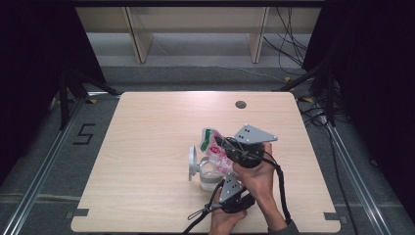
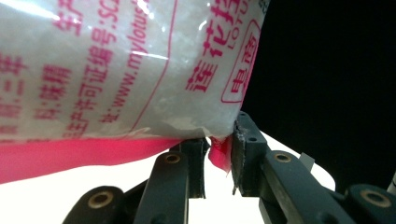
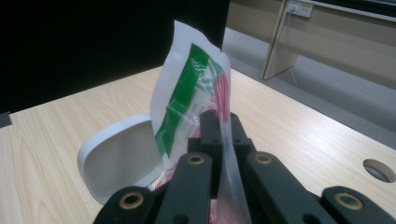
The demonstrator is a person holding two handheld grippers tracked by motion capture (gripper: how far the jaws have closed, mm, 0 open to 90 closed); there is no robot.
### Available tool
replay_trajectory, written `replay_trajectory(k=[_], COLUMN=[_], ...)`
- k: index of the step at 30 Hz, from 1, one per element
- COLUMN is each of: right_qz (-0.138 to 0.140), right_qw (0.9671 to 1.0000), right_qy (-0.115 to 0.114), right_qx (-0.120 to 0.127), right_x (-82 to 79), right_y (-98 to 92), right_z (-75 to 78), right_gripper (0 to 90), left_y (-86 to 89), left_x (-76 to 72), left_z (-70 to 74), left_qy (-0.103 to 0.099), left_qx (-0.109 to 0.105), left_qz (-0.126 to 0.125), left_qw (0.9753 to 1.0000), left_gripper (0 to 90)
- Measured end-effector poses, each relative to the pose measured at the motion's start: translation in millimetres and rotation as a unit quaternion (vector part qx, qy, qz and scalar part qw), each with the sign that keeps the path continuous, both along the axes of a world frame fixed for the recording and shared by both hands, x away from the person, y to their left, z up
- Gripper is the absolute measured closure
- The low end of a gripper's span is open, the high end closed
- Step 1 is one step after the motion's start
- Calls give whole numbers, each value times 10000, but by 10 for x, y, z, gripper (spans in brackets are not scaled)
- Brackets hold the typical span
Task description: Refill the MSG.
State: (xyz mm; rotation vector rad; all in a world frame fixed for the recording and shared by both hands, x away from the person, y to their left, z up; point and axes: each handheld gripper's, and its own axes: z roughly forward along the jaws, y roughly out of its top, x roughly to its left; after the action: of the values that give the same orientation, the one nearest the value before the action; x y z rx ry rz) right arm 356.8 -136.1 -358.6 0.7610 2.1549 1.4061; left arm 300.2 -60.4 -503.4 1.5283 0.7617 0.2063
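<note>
1. The white lid [image 1: 193, 162] stands open at the left of the clear container [image 1: 211, 179], on the table [image 1: 147, 147] near the person's edge.
2. The bag [image 1: 218, 149] of white granules hangs tilted above the container.
3. The left gripper [image 2: 218, 158] is closed on the bag's pink bottom corner; it should lift this corner slowly, I think.
4. The right gripper [image 3: 223, 135] is clamped on the bag's upper edge; keeping the opening right above the container should avoid spilling.
</note>
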Motion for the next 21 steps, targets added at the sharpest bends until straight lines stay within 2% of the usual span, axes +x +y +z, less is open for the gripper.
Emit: replay_trajectory(k=[2,4,6,8,9,10,11,12,13,15,20,21], right_qz=[-42,-28,-63,-77,-30,-80,-22,2,-15,17,-48,-38], right_qw=[10000,10000,10000,9997,10000,9998,10000,9999,9997,9999,9997,9999], right_qy=[69,61,-14,232,56,137,69,94,206,94,221,144], right_qx=[13,12,-25,77,37,90,63,47,148,84,62,46], right_x=[-5,1,11,-9,11,0,19,20,8,28,11,23], right_y=[-4,3,1,18,13,18,11,11,25,18,47,42], right_z=[4,2,1,-3,-3,0,-1,-1,-9,-6,-8,-11], right_gripper=[900,900,900,900,900,900,900,900,900,900,900,900], left_y=[0,7,9,3,4,5,4,2,3,6,-1,-8], left_x=[-1,-16,-14,-5,-6,-5,-2,2,0,1,11,19], left_z=[2,10,11,9,10,10,10,10,14,17,18,13], left_qy=[4,-9,-8,-49,-61,-56,-50,-49,-41,-38,-44,-57], left_qx=[12,116,128,53,61,76,67,59,80,96,53,0], left_qz=[10,61,66,31,40,47,42,32,44,64,45,28], left_qw=[10000,9999,9999,10000,10000,9999,10000,10000,9999,9999,10000,10000], left_gripper=[766,766,766,767,767,766,767,767,767,767,768,768])
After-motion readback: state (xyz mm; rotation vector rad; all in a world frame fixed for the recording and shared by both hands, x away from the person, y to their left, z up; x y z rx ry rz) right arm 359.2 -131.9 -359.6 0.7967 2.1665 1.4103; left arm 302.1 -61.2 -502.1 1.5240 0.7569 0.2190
